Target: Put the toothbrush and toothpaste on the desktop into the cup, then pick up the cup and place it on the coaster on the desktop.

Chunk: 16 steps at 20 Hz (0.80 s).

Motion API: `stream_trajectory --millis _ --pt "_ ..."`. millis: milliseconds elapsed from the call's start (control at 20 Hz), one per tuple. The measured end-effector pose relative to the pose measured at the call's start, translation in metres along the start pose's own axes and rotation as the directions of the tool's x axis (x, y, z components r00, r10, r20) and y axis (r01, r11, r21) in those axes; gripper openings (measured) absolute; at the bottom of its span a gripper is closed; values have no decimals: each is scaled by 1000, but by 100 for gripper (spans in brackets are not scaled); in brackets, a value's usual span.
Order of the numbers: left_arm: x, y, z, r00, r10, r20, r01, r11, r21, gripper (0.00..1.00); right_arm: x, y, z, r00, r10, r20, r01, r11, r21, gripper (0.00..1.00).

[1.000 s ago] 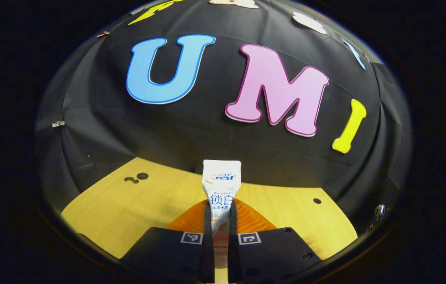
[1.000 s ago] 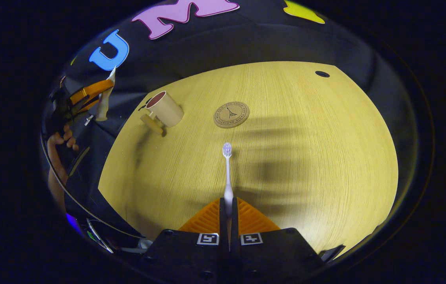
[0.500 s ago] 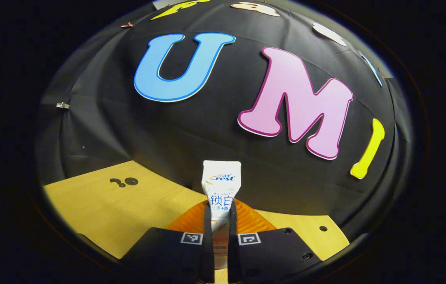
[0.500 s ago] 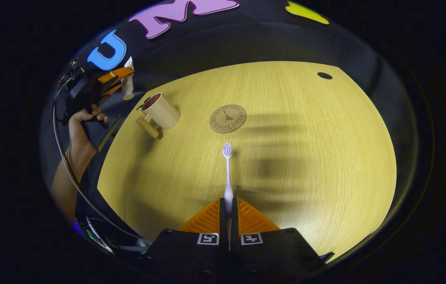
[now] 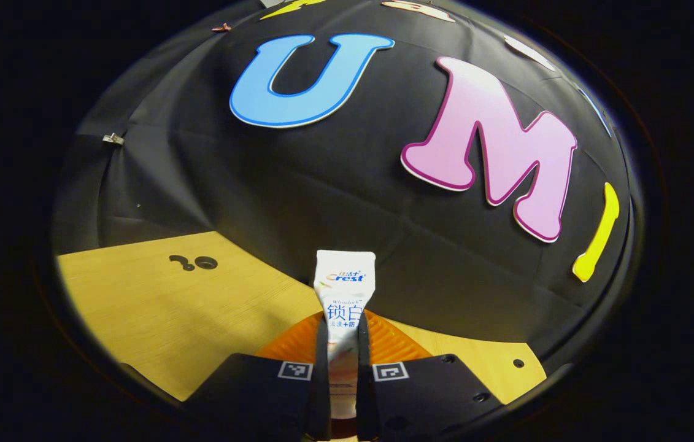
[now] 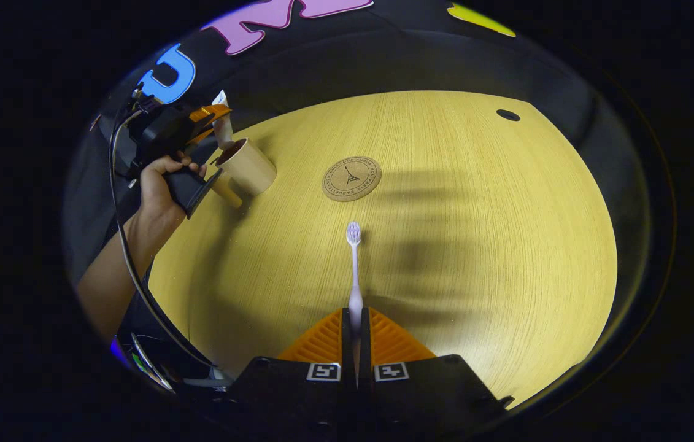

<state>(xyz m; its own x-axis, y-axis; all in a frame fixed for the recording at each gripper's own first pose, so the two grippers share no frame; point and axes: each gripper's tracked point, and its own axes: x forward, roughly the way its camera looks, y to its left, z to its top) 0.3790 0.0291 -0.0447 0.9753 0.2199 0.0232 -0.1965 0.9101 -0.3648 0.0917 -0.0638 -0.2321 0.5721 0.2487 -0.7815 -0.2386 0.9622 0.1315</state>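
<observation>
My left gripper (image 5: 342, 331) is shut on a white toothpaste tube (image 5: 344, 285), whose flat end sticks up past the fingers. The right gripper view shows that same left gripper (image 6: 212, 116), held by a hand (image 6: 159, 184), with the toothpaste tube (image 6: 221, 126) just above the mouth of a beige cup (image 6: 247, 167) with a wooden handle. My right gripper (image 6: 355, 328) is shut on the handle of a white toothbrush (image 6: 354, 270), bristle end pointing forward. A round brown coaster (image 6: 351, 178) lies on the desktop beyond the brush head.
The yellow wooden desktop (image 6: 475, 245) has a small dark hole (image 6: 507, 115) at the far right and a cluster of dark holes (image 5: 194, 263) at its back left. Black cloth walls close the booth behind the desktop.
The left gripper has carried the toothpaste rightward to just over the cup's mouth. The right gripper and its toothbrush have barely moved.
</observation>
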Motion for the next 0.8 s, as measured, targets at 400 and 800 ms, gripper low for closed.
stream_trajectory --millis 400,800 --pt "-41 10 -27 992 -12 -126 17 999 37 96 3 6 12 1000 13 26 -13 1000 -3 5" --pt "-176 71 8 992 77 -98 -59 982 177 98 -6 26 75 982 74 176 -66 996 -53 5"
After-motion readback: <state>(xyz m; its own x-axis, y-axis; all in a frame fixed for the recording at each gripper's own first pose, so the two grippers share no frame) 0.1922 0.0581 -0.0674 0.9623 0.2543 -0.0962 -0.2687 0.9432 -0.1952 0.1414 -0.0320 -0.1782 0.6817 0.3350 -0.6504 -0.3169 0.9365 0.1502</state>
